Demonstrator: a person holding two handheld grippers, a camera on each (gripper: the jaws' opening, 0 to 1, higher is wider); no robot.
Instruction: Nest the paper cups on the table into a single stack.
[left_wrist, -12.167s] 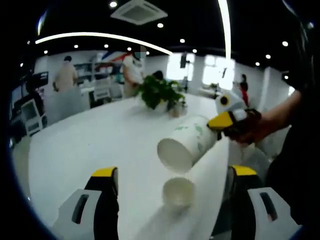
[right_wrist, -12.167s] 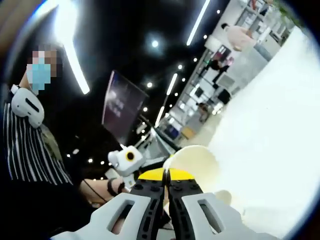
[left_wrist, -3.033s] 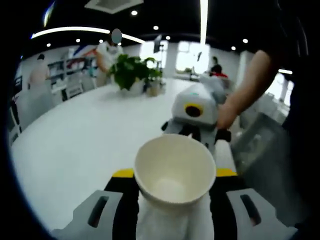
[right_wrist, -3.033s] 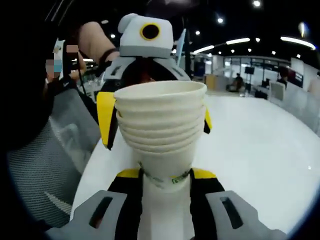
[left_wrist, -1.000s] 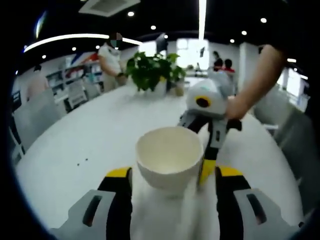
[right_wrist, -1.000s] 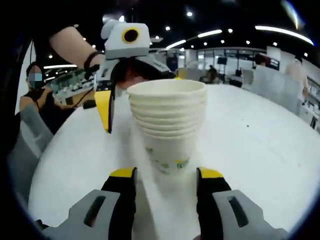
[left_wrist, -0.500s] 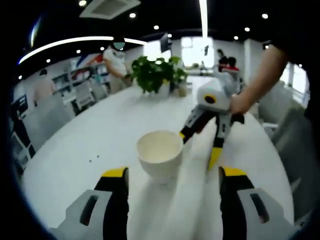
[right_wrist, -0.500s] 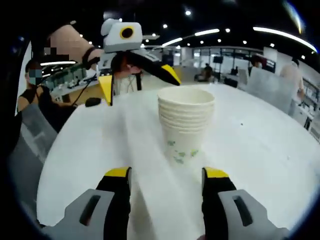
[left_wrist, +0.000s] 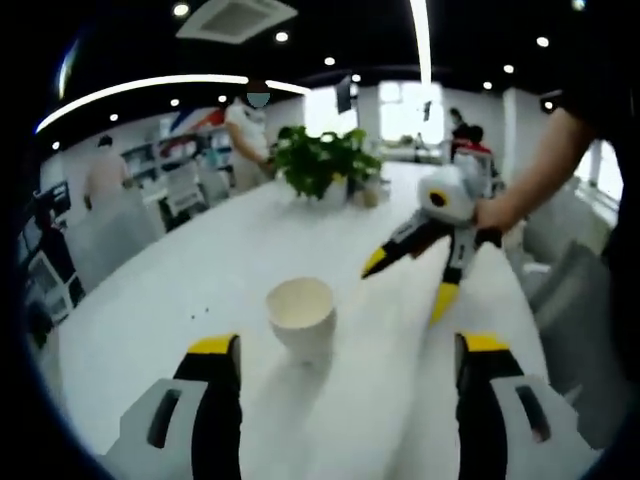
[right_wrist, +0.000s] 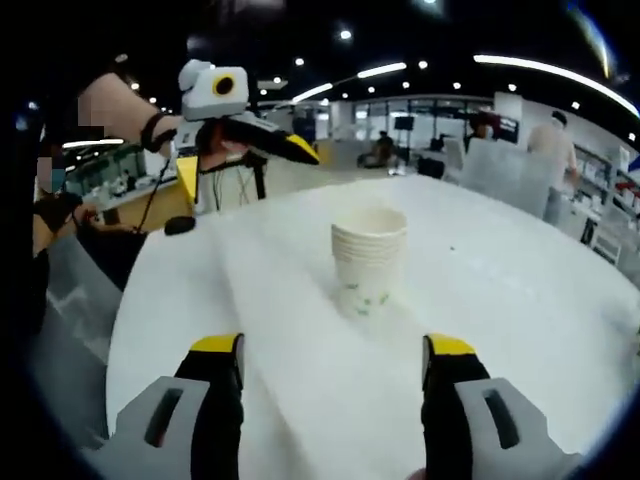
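Observation:
A stack of several nested white paper cups (left_wrist: 300, 318) stands upright on the white table (left_wrist: 190, 280), free of both grippers. In the left gripper view my left gripper (left_wrist: 348, 350) is open, its yellow-tipped jaws wide apart and short of the stack. Beyond the stack and to its right hovers my right gripper (left_wrist: 408, 280), held by a hand and spread open. In the right gripper view the cup stack (right_wrist: 368, 260), with a green print low on its side, stands ahead of my open right gripper (right_wrist: 333, 350). The left gripper (right_wrist: 243, 160) hangs open behind the stack, to its left.
A potted green plant (left_wrist: 325, 165) stands at the table's far end, with people and chairs behind it. A small dark object with a cable (right_wrist: 180, 225) lies near the table's left edge. Grey chairs (right_wrist: 60, 290) stand beside that edge.
Both grippers have drawn back from the cup stack, which now stands alone on the table and looks smaller in both views. Both jaws have spread wider.

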